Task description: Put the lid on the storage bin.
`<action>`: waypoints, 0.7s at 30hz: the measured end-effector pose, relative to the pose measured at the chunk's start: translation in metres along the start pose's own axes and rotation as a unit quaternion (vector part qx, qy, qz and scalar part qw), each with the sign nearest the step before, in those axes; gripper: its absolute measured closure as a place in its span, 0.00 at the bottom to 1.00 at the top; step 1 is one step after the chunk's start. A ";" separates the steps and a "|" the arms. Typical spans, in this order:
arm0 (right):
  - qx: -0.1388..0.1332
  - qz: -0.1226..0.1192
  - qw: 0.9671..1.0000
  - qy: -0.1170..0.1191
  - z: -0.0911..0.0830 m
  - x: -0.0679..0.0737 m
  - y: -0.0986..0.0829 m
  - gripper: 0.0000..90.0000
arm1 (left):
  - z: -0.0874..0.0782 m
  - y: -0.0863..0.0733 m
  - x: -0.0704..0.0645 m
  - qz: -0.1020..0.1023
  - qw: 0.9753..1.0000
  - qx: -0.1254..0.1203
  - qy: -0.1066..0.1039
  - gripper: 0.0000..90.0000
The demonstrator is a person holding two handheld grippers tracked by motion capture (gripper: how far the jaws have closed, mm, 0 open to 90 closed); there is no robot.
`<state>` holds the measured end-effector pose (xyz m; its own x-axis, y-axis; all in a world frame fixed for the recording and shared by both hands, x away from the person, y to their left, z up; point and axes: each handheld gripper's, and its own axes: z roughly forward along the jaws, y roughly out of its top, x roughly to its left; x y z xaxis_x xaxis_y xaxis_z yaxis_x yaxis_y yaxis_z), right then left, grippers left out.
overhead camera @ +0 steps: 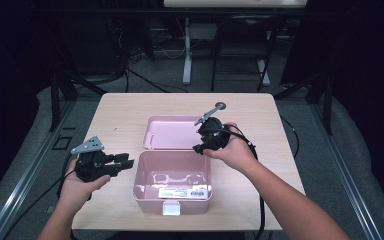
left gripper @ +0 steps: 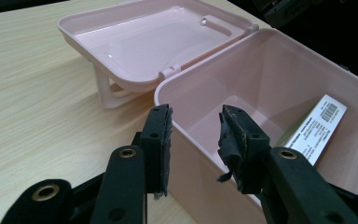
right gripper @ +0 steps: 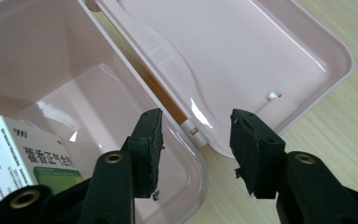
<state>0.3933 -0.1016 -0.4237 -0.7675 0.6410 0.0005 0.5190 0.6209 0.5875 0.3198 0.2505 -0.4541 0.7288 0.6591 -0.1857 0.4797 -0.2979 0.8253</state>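
Note:
A pink plastic box point(overhead camera: 143, 187) stands open at the table's front middle, its lid point(overhead camera: 170, 132) laid flat behind it. A white medicine carton point(overhead camera: 185, 192) with a barcode leans against the inside of the front wall; the same carton point(right gripper: 23, 156) shows green print in the right gripper view. My left gripper point(overhead camera: 127, 161) is open, level with the box's left wall point(left gripper: 191, 163). My right gripper point(overhead camera: 197, 148) is open above the box's back right corner, near the hinge point(right gripper: 189, 126). Nothing is between either pair of jaws.
The box sits on a light wooden table point(overhead camera: 115, 115). A small round metal piece point(overhead camera: 221, 105) lies near the table's far edge. Beyond the table are black frame posts, cables and a white stand point(overhead camera: 187, 50) on the floor.

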 end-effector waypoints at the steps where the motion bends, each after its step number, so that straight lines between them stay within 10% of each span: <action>1: -0.001 0.000 1.000 -0.001 0.000 -0.001 0.001 0.60 | 0.000 -0.001 -0.001 -0.003 1.000 0.000 0.003 0.72; 21: -0.025 0.061 0.997 -0.040 0.018 -0.039 0.004 0.59 | 0.009 -0.014 -0.011 -0.009 1.000 0.016 0.013 0.82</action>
<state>0.4317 -0.1157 -0.4363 -0.6668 0.7452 0.0105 0.5853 0.5150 0.6262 0.3094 0.2406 -0.4685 0.7076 0.6819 -0.1853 0.5075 -0.3079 0.8047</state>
